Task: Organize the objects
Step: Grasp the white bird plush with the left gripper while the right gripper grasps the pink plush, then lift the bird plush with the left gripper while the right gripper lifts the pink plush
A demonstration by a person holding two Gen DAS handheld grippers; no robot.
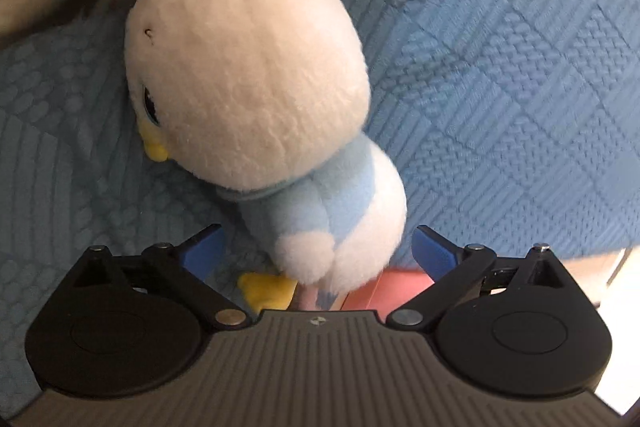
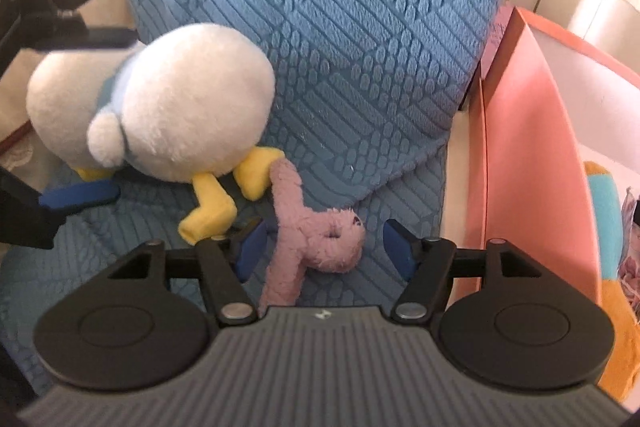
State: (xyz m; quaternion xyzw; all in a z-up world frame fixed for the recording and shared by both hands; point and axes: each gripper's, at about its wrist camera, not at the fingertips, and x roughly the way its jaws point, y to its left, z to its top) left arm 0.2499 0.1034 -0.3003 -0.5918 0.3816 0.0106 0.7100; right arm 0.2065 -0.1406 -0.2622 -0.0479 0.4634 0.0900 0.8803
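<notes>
Pink plush toy [image 2: 316,239] is lying between my right gripper [image 2: 322,247]'s parted fingers on the blue cushion [image 2: 360,47], not gripped. Left gripper [image 1: 318,251] is straddling the bird plush [image 1: 248,79] wide, pads clear. Both look soft, light; I'm favouring their narrow bodies.

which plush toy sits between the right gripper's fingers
The small pink plush, lying between the open right gripper; the big white-and-blue bird plush lies farther left, by the left gripper.

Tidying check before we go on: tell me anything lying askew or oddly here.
The white and blue bird plush lies tipped over on the blue cushion, yellow feet splayed. A small pink plush piece lies loose beside them, between the right gripper's open fingers.
</notes>
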